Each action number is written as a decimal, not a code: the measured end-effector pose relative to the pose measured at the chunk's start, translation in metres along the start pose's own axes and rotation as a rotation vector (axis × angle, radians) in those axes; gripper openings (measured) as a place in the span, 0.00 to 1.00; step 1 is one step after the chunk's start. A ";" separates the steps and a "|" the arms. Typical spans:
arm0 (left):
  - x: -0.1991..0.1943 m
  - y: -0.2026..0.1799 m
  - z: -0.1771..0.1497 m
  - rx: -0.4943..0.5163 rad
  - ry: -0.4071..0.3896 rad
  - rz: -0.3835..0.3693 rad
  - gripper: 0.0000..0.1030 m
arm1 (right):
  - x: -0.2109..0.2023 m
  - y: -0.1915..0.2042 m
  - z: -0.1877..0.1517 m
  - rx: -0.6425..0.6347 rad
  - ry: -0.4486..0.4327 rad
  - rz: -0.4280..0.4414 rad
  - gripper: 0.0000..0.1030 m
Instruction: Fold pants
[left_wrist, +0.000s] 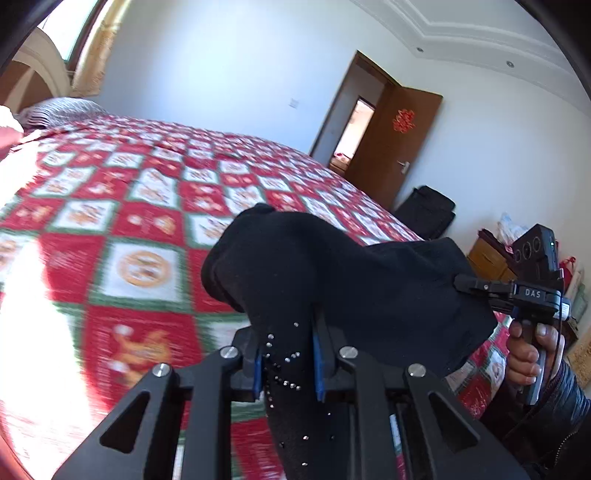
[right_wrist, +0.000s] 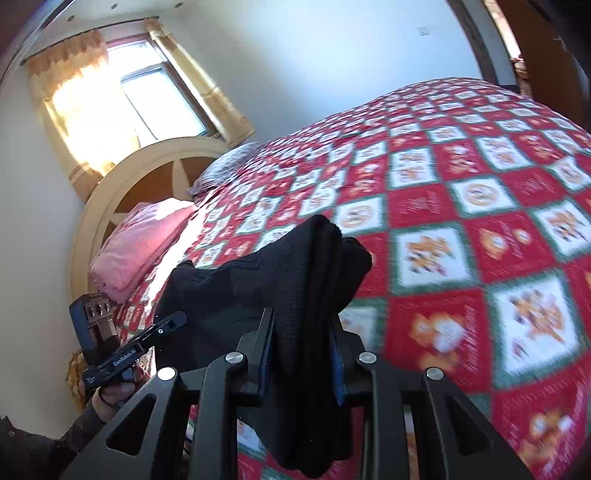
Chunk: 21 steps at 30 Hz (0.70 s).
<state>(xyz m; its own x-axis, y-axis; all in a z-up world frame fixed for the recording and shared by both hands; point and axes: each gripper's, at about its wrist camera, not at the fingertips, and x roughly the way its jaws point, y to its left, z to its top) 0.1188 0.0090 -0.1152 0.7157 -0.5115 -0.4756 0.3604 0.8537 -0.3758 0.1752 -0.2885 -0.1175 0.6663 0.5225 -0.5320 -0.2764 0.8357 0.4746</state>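
Clamping my left gripper (left_wrist: 288, 354) and right gripper (right_wrist: 303, 354) on the black knit pants (left_wrist: 332, 266) mid-frame over the red checked quilt (left_wrist: 129, 221), folding remains undone.

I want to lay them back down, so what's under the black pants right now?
Under the black pants, held by both grippers, is the red checked quilt. The patch directly beneath them is hidden by the cloth.

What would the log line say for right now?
left gripper: shut on pants | right gripper: shut on pants | pants: held up over bed, stretched between both grippers
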 end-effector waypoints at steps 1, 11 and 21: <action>-0.009 0.008 0.004 -0.001 -0.014 0.021 0.20 | 0.013 0.009 0.007 -0.010 0.010 0.018 0.26; -0.078 0.104 0.019 -0.067 -0.091 0.288 0.19 | 0.167 0.125 0.048 -0.107 0.110 0.202 0.26; -0.058 0.168 -0.012 -0.118 -0.028 0.494 0.58 | 0.267 0.138 0.033 -0.081 0.224 0.101 0.31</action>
<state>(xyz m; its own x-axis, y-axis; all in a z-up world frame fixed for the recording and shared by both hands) 0.1309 0.1810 -0.1603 0.7998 -0.0454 -0.5986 -0.0936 0.9755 -0.1991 0.3378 -0.0391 -0.1707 0.4648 0.6209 -0.6312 -0.3945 0.7835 0.4801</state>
